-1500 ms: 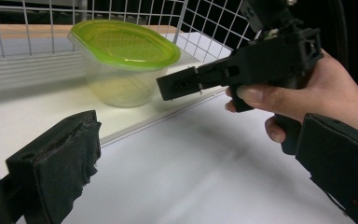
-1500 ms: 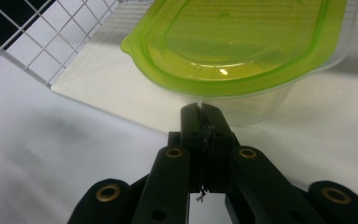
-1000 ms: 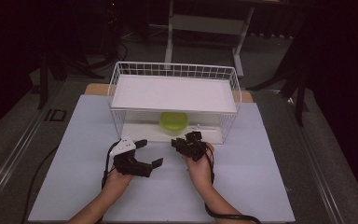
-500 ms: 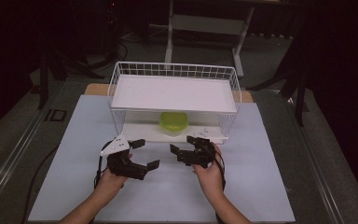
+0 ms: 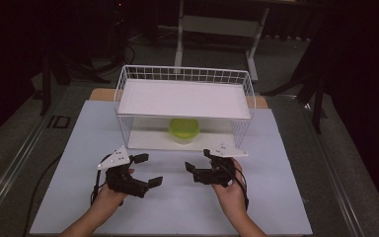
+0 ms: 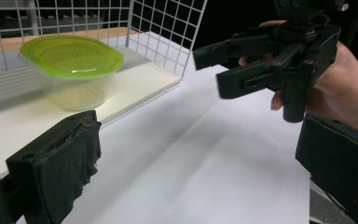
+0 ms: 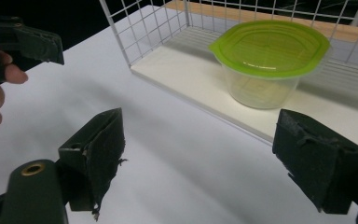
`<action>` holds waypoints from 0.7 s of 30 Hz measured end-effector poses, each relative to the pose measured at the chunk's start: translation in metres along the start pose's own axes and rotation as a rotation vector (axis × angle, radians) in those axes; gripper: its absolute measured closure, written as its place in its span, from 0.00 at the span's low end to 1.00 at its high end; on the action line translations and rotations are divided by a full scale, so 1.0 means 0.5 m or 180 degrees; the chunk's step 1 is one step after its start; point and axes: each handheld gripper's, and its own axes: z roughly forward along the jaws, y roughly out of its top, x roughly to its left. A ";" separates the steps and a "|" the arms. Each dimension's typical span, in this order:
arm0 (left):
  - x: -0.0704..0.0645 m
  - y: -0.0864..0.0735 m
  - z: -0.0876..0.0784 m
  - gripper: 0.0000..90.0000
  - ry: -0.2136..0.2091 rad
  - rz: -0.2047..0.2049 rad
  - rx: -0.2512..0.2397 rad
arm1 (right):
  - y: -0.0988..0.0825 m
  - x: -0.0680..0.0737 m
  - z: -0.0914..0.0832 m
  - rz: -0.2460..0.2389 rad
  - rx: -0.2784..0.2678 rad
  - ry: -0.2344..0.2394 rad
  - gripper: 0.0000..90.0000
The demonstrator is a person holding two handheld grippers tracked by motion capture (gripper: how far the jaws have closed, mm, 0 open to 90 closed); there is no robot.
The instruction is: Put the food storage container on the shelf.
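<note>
A clear tub with a green lid stands on the lower white board inside a white wire rack. The left gripper view shows the tub ahead to the left, and in the right gripper view the tub stands ahead to the right. My left gripper rests open on the white table cover in front of the rack, holding nothing. My right gripper is open beside it, also holding nothing, and their jaws point toward each other. Both are a short way from the rack's open front.
A flat white shelf covers the top of the rack above the tub. The white table cover spreads around both hands. Dark floor and a table frame lie beyond the rack.
Both hands have drawn back from the rack's front toward the person. Both grippers stay open.
</note>
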 end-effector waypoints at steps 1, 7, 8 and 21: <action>0.000 -0.002 -0.004 0.01 0.0000 -0.0010 -0.0001 | -0.002 0.000 -0.005 0.0008 -0.0004 0.0006 0.19; 0.001 -0.015 -0.025 0.01 0.0022 -0.0024 0.0030 | -0.016 0.000 -0.035 0.0002 -0.0017 0.0029 0.17; 0.002 -0.017 -0.029 0.01 0.0029 -0.0028 0.0033 | -0.020 0.001 -0.039 -0.0004 -0.0007 0.0027 0.17; 0.003 -0.052 -0.072 0.01 0.0085 -0.0118 0.0020 | -0.068 -0.007 -0.096 -0.0073 0.0019 -0.0044 0.16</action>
